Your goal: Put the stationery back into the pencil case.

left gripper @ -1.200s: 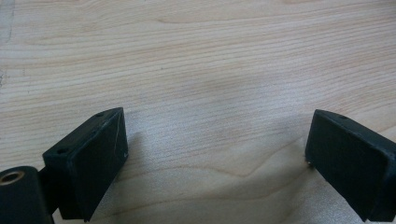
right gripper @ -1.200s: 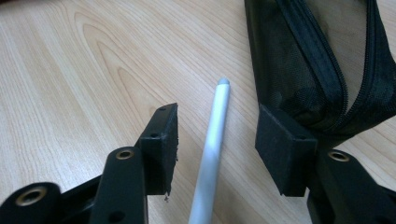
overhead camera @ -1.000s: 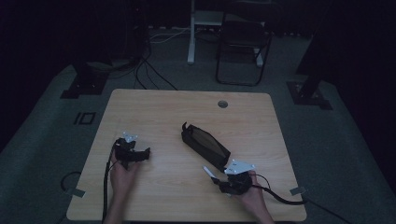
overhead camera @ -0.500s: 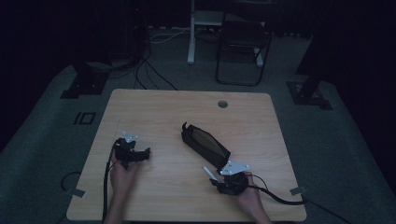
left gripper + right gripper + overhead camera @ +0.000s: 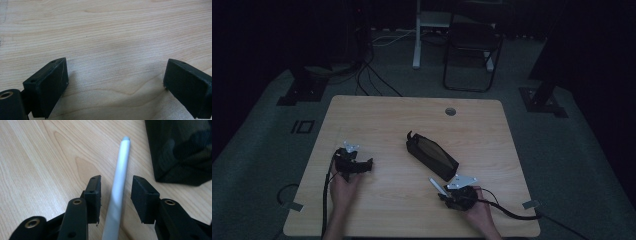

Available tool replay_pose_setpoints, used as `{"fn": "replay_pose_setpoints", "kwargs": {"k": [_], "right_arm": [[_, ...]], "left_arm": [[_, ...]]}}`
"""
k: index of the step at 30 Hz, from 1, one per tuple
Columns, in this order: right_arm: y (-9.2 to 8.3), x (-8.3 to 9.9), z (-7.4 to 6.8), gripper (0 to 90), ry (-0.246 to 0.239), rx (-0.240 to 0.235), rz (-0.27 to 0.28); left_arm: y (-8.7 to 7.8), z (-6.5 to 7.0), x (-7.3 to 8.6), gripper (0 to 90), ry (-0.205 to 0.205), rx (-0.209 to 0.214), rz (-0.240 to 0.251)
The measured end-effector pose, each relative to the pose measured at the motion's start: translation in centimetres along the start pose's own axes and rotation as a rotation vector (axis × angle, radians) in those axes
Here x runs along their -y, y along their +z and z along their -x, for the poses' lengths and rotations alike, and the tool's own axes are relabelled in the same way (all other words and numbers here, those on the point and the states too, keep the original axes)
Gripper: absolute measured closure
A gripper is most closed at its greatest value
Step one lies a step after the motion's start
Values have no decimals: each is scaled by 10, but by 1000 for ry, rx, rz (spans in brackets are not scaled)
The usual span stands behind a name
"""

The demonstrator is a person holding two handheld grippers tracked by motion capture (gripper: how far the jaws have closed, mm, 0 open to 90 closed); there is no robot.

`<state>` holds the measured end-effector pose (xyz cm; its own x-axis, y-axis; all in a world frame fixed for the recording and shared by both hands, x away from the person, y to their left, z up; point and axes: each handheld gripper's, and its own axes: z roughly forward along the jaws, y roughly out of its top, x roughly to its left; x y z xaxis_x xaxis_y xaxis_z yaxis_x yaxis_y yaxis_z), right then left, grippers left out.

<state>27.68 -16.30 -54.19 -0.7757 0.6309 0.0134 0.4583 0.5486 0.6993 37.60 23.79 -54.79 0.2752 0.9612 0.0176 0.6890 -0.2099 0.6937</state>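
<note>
While its jaws have just been closing, the right gripper straddles a white pen that lies on the wooden table, and a gap shows on each side of the barrel, so the pads are not pressing on it. One black jaw stands to the left of the barrel and the other to its right in the right gripper view, with the pen running up between them and its rounded tip pointing away from the camera. Just beyond that tip and off to the right lies a dark fabric pouch, near the pen but apart from it.

From the high view, the right gripper sits near the front edge of the table, held by the person's right hand, and the pen sticks out from it at a slant toward the pouch, which lies tilted across the middle of the tabletop.

Well apart on the other side, the left gripper rests low over the bare wood in the left hand. In the left gripper view its jaws are spread wide with nothing between them, the left gripper looking down on plain wood grain.
</note>
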Motion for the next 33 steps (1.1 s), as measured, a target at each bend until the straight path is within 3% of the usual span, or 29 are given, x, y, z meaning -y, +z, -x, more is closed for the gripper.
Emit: {"fn": "replay_pose_setpoints", "kwargs": {"k": [12, 22, 33], "right_arm": [[-2, 3, 0, 662, -15, 9, -7], [-3, 1, -1, 777, -21, 7, -16], [-2, 1, 0, 784, -20, 1, -14]], "left_arm": [[0, 0, 0, 62, 0, 0, 0], [0, 0, 0, 62, 0, 0, 0], [0, 0, 0, 62, 0, 0, 0]]}}
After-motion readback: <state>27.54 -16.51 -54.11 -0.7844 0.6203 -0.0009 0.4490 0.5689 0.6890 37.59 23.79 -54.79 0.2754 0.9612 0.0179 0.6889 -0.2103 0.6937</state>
